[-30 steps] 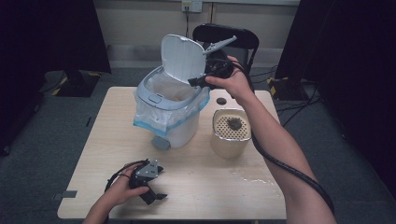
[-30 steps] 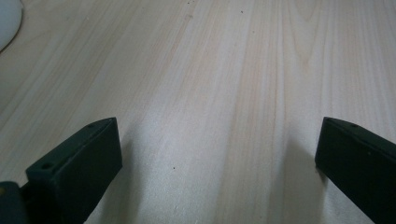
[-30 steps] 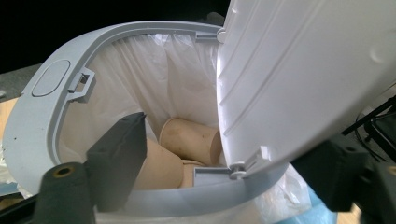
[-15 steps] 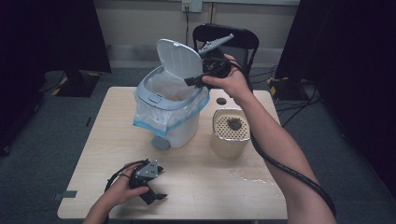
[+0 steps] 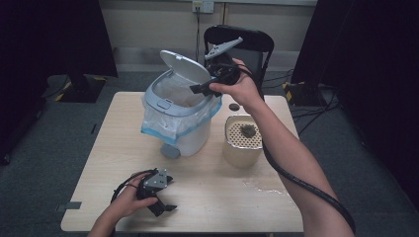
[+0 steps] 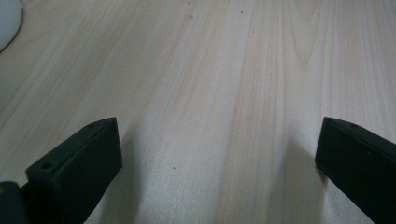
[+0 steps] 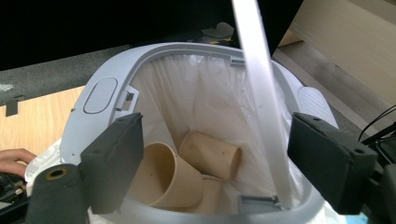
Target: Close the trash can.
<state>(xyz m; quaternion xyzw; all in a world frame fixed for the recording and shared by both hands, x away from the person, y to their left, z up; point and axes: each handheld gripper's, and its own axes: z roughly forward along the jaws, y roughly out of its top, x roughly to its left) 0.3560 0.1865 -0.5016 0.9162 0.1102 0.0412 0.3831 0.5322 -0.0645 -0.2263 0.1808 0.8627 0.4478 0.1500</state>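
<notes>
Dark curtains and a grey carpet are surrounding the pale wooden table (image 5: 212, 197), which is carrying everything else. Largest on it is the white bin (image 5: 180, 116), standing toward the far left of the tabletop, lined with a clear bag and with its lid (image 5: 185, 65) tilting up and back. Inside the bin, paper cups (image 7: 187, 168) are lying on their sides at the bottom of the liner. Just right of the bin a cream perforated container (image 5: 242, 140) is sitting, with a dark clump resting on top, and behind that, a small dark round object (image 5: 234, 106) is lying near the bin's far right side. The right gripper (image 5: 197, 89) is hovering at the bin's far rim, beside the raised lid; its jaws have just been opening and are standing apart with the lid's edge (image 7: 261, 102) passing between them, untouched by the pads. The left gripper (image 5: 165, 207) is resting on the table well in front of the bin, jaws spread wide over bare wood, gripping nothing.
</notes>
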